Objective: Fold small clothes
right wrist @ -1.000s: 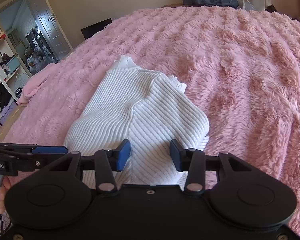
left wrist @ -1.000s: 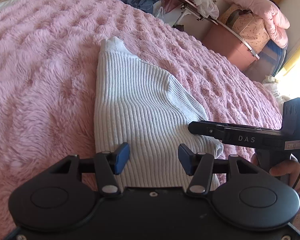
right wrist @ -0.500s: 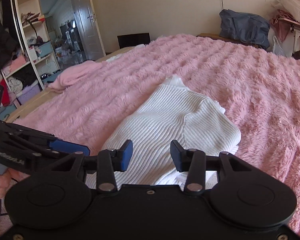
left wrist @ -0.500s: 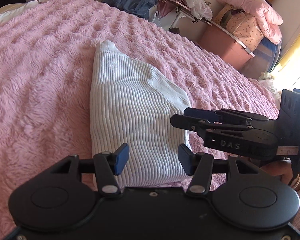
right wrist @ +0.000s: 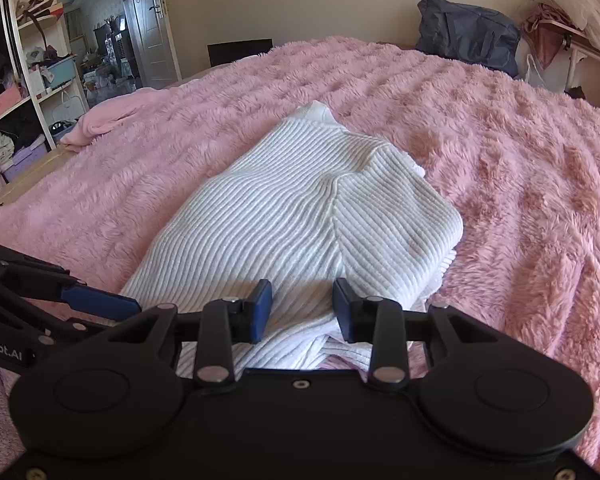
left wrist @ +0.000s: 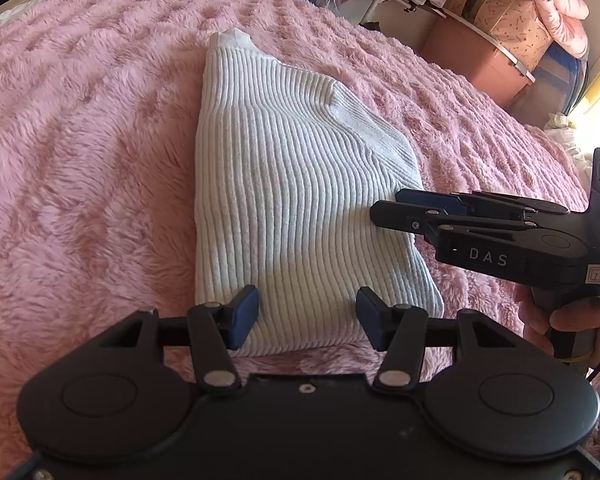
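White ribbed sweater (left wrist: 300, 200) lies partly folded on the pink fluffy blanket (left wrist: 80, 160), collar at the far end, hem nearest me. My left gripper (left wrist: 307, 316) hovers at the near hem, jaws spread wide, nothing between the pads. My right gripper (right wrist: 302, 310) sits over the near right corner of the sweater; its jaws are closing, pads apart from the knit, no fabric pinched between them. In the left view the right gripper reaches in from the sweater's right edge, my hand (left wrist: 568, 324) on its handle.
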A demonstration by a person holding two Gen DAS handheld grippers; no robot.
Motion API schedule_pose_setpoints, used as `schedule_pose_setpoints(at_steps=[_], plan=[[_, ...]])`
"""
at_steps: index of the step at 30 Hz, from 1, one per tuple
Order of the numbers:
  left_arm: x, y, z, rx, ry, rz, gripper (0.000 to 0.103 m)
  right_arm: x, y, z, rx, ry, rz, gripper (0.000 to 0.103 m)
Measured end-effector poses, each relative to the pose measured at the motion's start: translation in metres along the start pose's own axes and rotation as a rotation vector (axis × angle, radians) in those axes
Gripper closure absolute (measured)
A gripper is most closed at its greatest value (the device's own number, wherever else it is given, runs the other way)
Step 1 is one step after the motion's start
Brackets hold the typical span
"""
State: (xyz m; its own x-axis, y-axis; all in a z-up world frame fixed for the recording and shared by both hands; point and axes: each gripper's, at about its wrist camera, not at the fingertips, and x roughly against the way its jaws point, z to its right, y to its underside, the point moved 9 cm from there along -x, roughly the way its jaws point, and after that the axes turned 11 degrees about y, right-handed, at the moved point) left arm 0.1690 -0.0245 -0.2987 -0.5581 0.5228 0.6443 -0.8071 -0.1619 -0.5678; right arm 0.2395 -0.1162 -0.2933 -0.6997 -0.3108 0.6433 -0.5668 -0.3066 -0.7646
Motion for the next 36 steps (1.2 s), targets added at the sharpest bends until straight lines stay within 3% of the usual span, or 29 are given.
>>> schedule_pose_setpoints(at_steps=[8,12,17,21,25,31,36], plan=[[0.036,-0.008,0.015,-0.005,-0.002,0.073,0.046,0.034,-0.011,-0.01,-0.047,-0.013,0.042,0.067],[0.036,0.004,0.016,-0.012,-0.006,0.048,0.046,0.049,0.005,-0.031,0.089,0.028,0.041,0.067],[0.016,0.023,0.004,0.008,-0.009,-0.003,0.046,0.038,0.032,-0.034,0.187,0.12,0.003,0.069],[0.007,0.034,-0.004,0.039,-0.022,-0.041,0.046,0.03,0.041,-0.023,0.113,0.117,-0.034,0.069],[0.031,0.029,0.011,0.019,0.01,0.003,0.046,0.043,0.033,-0.021,0.058,0.109,-0.023,0.069],[0.095,0.004,0.025,0.052,-0.075,0.113,0.045,0.089,0.02,-0.027,-0.042,0.176,-0.048,0.065],[0.128,-0.005,0.033,0.031,-0.209,0.111,0.044,0.118,0.018,-0.036,-0.106,0.225,-0.08,0.062]])
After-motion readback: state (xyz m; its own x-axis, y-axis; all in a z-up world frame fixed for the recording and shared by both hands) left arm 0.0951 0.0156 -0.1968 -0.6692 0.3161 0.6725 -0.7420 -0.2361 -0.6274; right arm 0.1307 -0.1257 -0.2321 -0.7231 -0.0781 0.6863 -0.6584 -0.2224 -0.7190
